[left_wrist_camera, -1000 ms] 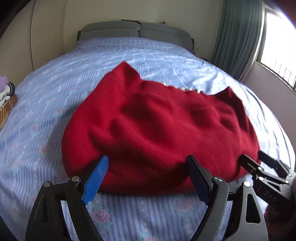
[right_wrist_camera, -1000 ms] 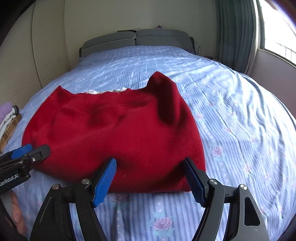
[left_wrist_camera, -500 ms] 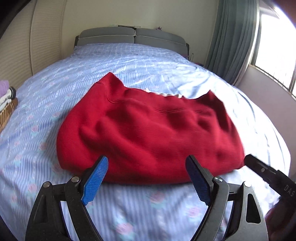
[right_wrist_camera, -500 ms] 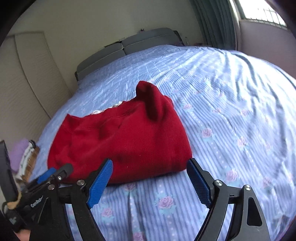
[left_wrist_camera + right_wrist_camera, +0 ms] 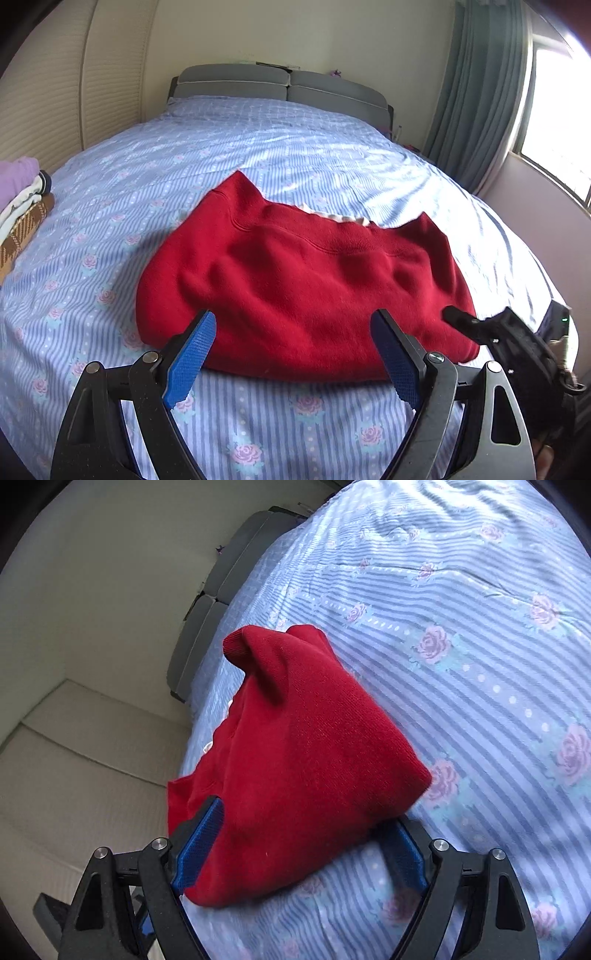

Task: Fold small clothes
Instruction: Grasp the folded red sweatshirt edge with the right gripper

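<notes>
Red sweater [image 5: 303, 295] folded on bed [image 5: 110, 206]; clothes pile [image 5: 22, 206] only left view; both hand-held grippers gaping, empty.

Sweater [image 5: 295, 291] on the bed [image 5: 258, 155]
It lay mid-bed, the headboard [image 5: 280, 83] behind it, 1 clothes stack [image 5: 22, 206] to its left, the curtain [image 5: 476, 96] beyond its right, 2 grippers at its near edge.
</notes>
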Available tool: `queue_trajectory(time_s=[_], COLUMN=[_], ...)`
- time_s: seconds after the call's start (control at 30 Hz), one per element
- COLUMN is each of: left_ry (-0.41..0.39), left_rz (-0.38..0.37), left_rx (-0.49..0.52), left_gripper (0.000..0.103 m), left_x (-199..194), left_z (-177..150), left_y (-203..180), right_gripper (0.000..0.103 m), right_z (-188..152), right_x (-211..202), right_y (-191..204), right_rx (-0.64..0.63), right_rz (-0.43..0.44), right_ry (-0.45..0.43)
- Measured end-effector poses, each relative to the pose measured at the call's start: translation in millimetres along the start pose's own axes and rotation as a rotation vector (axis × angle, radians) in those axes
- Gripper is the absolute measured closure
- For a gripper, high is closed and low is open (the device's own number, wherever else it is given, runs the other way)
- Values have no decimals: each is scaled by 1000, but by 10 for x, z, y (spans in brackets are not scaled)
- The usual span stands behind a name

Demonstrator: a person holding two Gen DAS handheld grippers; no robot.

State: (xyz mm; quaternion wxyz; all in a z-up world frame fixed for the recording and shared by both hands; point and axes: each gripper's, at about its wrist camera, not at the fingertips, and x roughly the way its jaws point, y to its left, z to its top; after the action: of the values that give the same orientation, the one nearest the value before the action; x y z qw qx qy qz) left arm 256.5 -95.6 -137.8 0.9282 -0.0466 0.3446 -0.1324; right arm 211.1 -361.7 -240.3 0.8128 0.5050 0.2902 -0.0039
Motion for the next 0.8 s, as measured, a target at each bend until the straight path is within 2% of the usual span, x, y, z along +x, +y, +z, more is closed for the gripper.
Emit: queue_trajectory(time_s=[0.17,0.23,0.3,0.5,0.63,0.8], left_ry=[17,25,22,5,-13,-52], left_rz=[15,16,23,39,53,91], left_rx=[-14,-23,-18,-64,-85,-123], left_gripper=[17,17,17,17,17,17], left_x=[79,80,48,-108,-296,-597], left_z=[-12,-25,-33,-12,20,50], left_y=[44,78,108,353,570,967], right_gripper=[16,21,44,64,68,70], right_z=[30,61,50,82,-33,-381], right_x=[162,156,103,30,-81,3], right_y=[146,216,303,367,903,1810], right_rx=[2,7,-24,-80,-301,-674], right_rz=[-74,-103,-141,-187,-283,-381], right_ry=[-49,-77,-112,-131,-215,-344])
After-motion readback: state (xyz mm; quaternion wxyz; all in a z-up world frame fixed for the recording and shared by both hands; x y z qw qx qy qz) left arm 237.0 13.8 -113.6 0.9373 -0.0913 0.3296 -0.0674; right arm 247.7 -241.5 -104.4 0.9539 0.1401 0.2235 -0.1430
